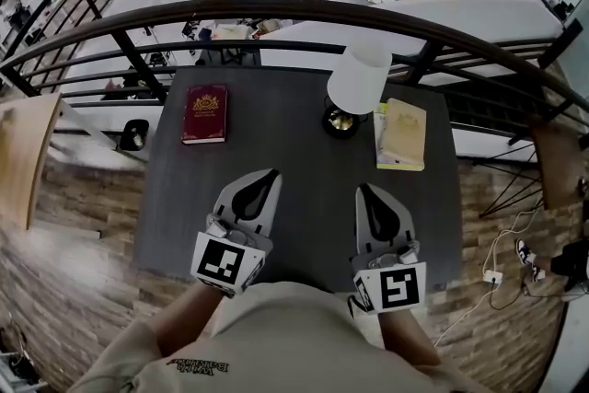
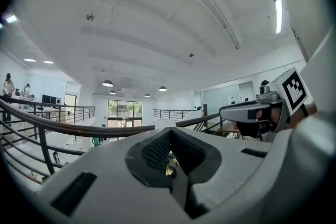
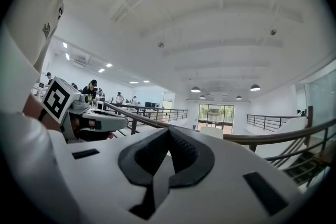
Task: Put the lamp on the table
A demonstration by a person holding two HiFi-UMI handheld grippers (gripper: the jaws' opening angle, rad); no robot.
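Observation:
A lamp [image 1: 358, 80] with a white shade and a black and gold base stands upright on the dark table [image 1: 285, 143], toward its back right. My left gripper [image 1: 270, 172] hovers over the table's front half, jaws shut with nothing between them. My right gripper [image 1: 365, 190] is beside it, a little nearer the front edge, also shut and empty. Both point toward the lamp, which is well ahead of them. In the left gripper view the closed jaws [image 2: 169, 131] fill the lower frame; in the right gripper view the jaws [image 3: 169, 130] also meet at the tip.
A red book [image 1: 204, 113] lies at the table's back left. A yellow book [image 1: 400, 133] lies just right of the lamp. A curved dark railing [image 1: 276, 12] runs behind the table, with a drop to a lower floor. Wooden panels [image 1: 23, 161] flank the table.

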